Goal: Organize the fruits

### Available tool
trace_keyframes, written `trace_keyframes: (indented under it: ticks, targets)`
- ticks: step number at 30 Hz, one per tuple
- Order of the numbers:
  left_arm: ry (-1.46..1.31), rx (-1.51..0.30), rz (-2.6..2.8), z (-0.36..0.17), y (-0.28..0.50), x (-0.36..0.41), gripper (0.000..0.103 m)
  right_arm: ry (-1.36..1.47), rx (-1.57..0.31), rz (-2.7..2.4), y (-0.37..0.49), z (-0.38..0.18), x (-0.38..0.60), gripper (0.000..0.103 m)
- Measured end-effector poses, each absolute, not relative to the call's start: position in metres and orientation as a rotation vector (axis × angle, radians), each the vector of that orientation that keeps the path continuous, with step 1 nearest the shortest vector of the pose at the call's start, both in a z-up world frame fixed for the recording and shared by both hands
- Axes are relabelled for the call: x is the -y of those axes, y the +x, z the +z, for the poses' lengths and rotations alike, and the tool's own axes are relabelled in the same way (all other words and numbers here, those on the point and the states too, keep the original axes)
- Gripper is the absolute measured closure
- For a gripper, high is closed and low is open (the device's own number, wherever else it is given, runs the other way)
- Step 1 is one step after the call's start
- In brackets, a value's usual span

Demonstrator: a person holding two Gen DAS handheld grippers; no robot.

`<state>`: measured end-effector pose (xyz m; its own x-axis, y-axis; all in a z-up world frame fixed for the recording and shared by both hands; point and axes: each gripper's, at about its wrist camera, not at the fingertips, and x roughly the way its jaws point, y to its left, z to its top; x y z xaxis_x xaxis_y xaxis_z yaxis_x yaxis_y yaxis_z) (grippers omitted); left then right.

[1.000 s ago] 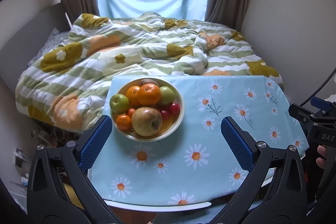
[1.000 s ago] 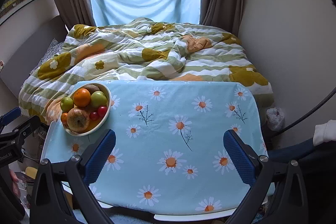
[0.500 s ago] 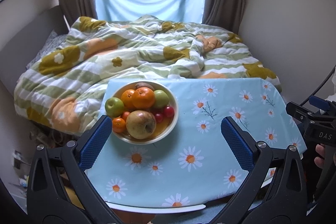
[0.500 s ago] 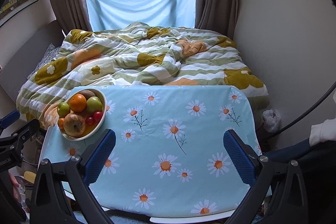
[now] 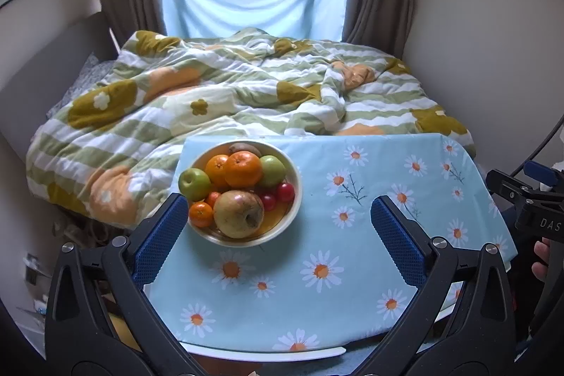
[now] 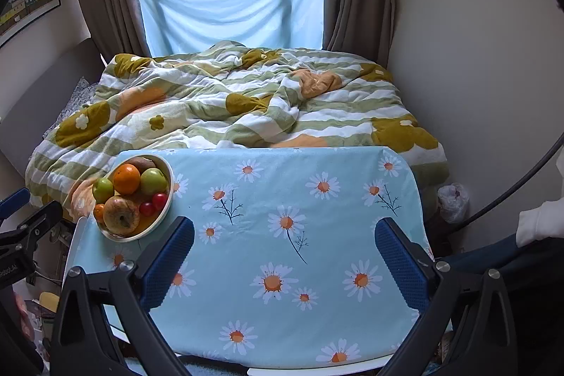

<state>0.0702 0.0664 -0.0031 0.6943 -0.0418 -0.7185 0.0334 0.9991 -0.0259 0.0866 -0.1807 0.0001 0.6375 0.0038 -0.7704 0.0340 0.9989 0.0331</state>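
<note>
A cream bowl (image 5: 295, 199) stands at the far left of a table with a blue daisy cloth (image 5: 352, 256). It holds a large yellow-brown apple (image 5: 239, 214), two green apples (image 5: 194, 184), oranges (image 5: 243, 168), small tangerines, red cherry tomatoes (image 5: 284, 192) and a kiwi at the back. My left gripper (image 5: 278, 228) is open and empty, hovering just in front of the bowl. My right gripper (image 6: 283, 256) is open and empty over the middle of the table; the bowl (image 6: 168, 199) is to its far left.
A bed with a green, white and mustard striped duvet (image 5: 246, 101) lies right behind the table. Walls close in on the right. Clutter sits on the floor at the left (image 5: 35, 273). A white bag (image 6: 453, 199) lies by the bed's right corner.
Both views have tilted up and drawn back a little, so the table and bowl sit lower in frame. The bowl and fruit have not moved. Both grippers stay open.
</note>
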Motion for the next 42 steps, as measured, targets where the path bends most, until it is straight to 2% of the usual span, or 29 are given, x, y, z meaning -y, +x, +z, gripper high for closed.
trace_keyframes:
  ticks: [42]
  targets:
    - [-0.013,-0.779,-0.018,0.0014,0.0678,-0.0715,0.0,0.045,-0.875,-0.029,0.0872,0.002,0.1844,0.001]
